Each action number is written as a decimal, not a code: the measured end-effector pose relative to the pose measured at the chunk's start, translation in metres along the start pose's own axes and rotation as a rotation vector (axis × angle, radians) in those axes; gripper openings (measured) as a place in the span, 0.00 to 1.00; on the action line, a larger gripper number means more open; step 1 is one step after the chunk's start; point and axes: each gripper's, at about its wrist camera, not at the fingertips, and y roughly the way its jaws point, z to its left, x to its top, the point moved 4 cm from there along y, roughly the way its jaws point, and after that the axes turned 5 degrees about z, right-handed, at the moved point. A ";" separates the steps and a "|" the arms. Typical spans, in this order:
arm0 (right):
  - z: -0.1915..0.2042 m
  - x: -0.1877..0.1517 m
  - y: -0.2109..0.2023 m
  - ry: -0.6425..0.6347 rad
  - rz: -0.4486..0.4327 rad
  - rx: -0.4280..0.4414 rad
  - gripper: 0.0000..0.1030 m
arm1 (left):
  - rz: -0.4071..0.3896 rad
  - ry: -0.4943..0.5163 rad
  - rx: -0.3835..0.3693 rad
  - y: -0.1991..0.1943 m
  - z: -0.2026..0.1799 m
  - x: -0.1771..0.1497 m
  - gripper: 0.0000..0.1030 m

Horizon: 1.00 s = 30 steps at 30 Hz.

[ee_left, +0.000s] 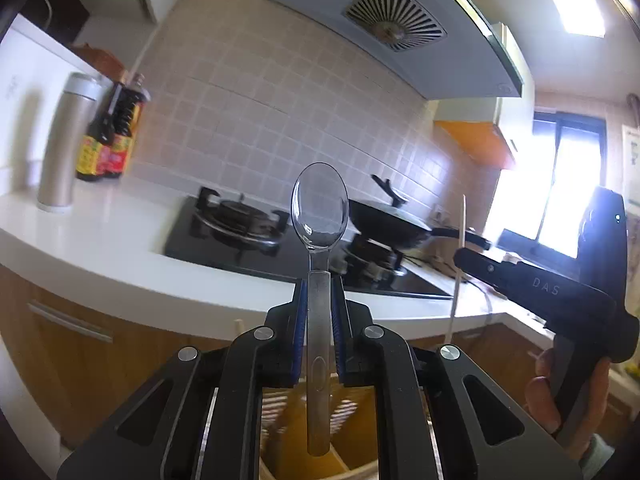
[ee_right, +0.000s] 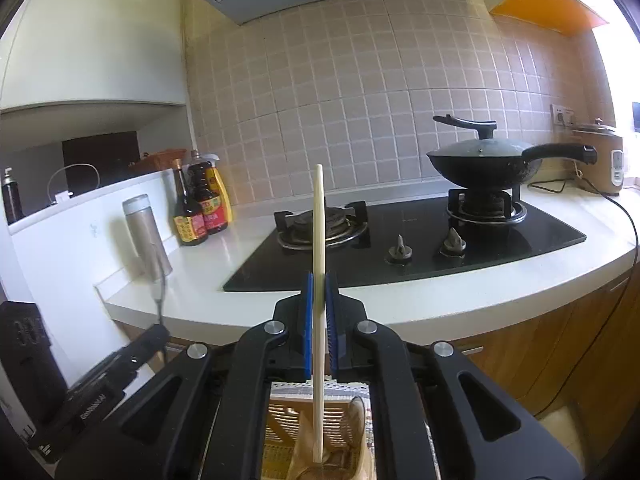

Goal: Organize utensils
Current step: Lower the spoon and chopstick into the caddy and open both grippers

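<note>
While the spoon (ee_left: 319, 280) is clenched in the left gripper (ee_left: 319, 292), bowl at 12 o'clock, handle running to 6 o'clock over the holder (ee_left: 288, 436), a chopstick (ee_right: 319, 280) is likewise gripped upright by the right gripper's (ee_right: 319, 288) jaws above the basket (ee_right: 288, 420). Each long axis is judged aligned for a straight drop.

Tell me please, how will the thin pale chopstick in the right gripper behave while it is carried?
The chopstick is held upright in the right gripper and looks straight, so it is probably stiff. It is very slender, so likely light. The pads grip only a short part near its middle, so it might pivot or slip if bumped.
</note>
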 end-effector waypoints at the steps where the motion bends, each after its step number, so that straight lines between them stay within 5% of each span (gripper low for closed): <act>1: 0.001 -0.002 0.001 -0.008 0.000 -0.009 0.04 | -0.002 0.004 0.007 0.001 0.001 -0.001 0.10; 21: 0.001 -0.040 -0.003 -0.035 0.055 0.053 0.06 | 0.062 0.027 0.015 -0.008 0.007 -0.017 0.15; 26: 0.000 -0.052 -0.021 -0.027 0.090 0.066 0.17 | 0.098 0.007 -0.009 -0.026 0.009 -0.017 0.21; 30: -0.002 -0.059 -0.040 -0.009 0.115 0.087 0.33 | 0.125 -0.022 -0.051 -0.045 0.008 -0.017 0.37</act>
